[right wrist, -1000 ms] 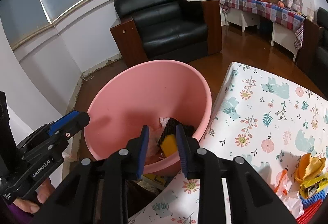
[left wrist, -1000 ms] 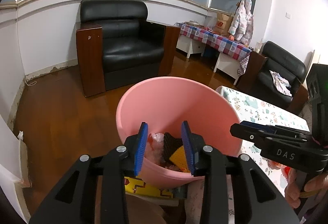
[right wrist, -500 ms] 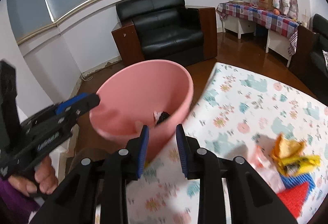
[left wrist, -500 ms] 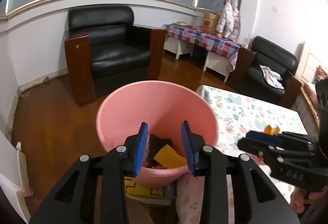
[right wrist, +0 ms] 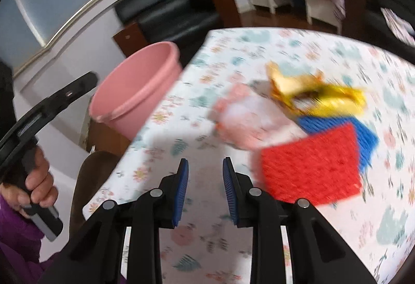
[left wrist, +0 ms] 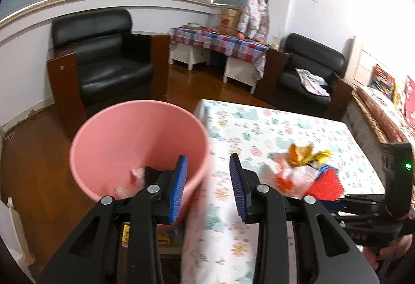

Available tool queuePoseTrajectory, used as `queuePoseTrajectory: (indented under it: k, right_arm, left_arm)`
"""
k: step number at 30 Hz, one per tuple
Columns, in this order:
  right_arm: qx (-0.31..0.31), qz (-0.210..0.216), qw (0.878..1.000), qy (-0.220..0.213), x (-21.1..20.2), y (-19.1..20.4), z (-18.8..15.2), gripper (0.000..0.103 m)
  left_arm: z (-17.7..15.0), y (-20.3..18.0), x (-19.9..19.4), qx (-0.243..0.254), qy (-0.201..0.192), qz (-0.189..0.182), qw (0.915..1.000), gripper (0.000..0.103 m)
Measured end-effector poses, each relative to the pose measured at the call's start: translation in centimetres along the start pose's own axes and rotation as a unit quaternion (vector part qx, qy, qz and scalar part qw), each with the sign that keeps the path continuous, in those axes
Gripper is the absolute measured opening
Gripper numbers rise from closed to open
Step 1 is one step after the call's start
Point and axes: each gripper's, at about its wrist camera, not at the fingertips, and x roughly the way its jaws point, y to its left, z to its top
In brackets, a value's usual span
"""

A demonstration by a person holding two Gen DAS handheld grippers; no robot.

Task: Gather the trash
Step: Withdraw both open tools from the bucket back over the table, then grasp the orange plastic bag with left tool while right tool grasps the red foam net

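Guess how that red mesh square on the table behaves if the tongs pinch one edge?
The red mesh square lies flat and thin, so it probably lifts light and droops. Its open knit should grip. It overlaps the blue piece, which may drag along.

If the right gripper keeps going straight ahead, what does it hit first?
Probably the bare floral tablecloth ahead of the open right gripper; the red mesh piece lies off to its right. Blur makes depth uncertain.

A home living room: black leather armchairs (left wrist: 103, 60) with wooden sides stand on a polished wood floor (left wrist: 33, 154), a child's jacket (left wrist: 253, 16) hangs by the window, and a floral cloth covers the table (left wrist: 272, 125) near a checked-cloth side table (left wrist: 220, 41).
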Motion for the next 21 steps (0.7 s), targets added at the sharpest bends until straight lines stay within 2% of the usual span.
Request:
queuePoseTrajectory:
  k: [11,16,21]
  right_arm:
    - [0.052,-0.039,0.998,-0.006,-2.0,-5.1,-1.7,0.026]
    - [0.066,-0.091,0.993,-0.027,-4.0,-7.5,-2.6,0.026]
    - [0.094,-0.078,0.992,-0.035,-5.5,-9.3,-3.7,0.026]
  left_arm:
    - [-0.6,-4.1,1.5,0.031,0.041,-0.056,0.9971,0.034]
    - [-1.0,-5.7,3.0,0.032,0.071,-0.083,0.9935,0.034]
    - [-1.5,-7.8,4.3,0.041,0.094,-0.108,0.9888,0.034]
